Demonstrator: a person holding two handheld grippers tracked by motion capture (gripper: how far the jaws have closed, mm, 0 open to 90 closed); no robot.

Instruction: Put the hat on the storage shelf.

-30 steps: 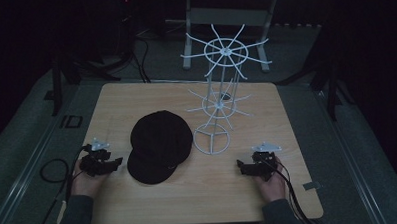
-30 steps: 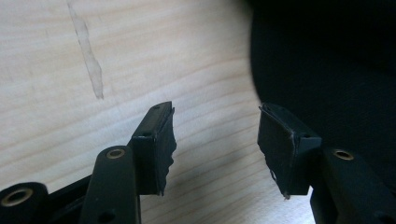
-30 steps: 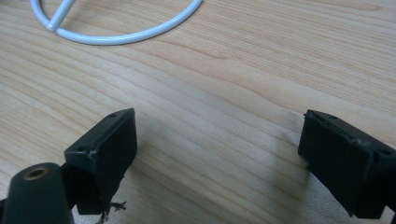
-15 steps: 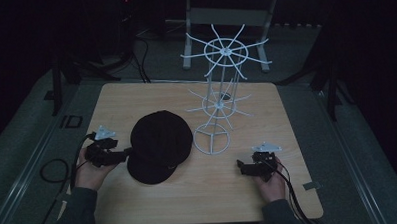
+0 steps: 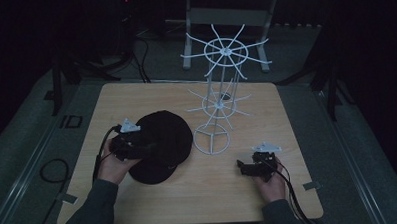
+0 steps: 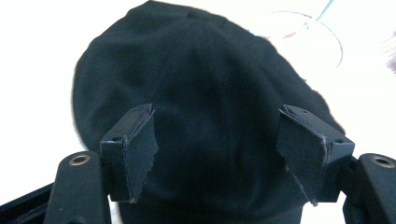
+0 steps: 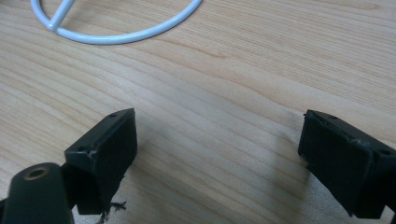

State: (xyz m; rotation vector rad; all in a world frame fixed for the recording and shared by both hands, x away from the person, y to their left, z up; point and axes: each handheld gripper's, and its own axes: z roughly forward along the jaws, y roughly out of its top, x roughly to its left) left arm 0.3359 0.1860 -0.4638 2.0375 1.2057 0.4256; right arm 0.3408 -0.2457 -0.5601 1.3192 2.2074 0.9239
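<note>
A black cap lies flat on the wooden table, just beside the ring base of a white wire rack. The left gripper is spread wide over its crown, nothing clasped. If closed there, only loose cloth may be pinched and the cap dragged against the rack. The right gripper rests apart, spread and empty.

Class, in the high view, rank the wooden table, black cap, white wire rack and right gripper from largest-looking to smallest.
1. wooden table
2. white wire rack, tall and spread wide
3. black cap
4. right gripper
</note>
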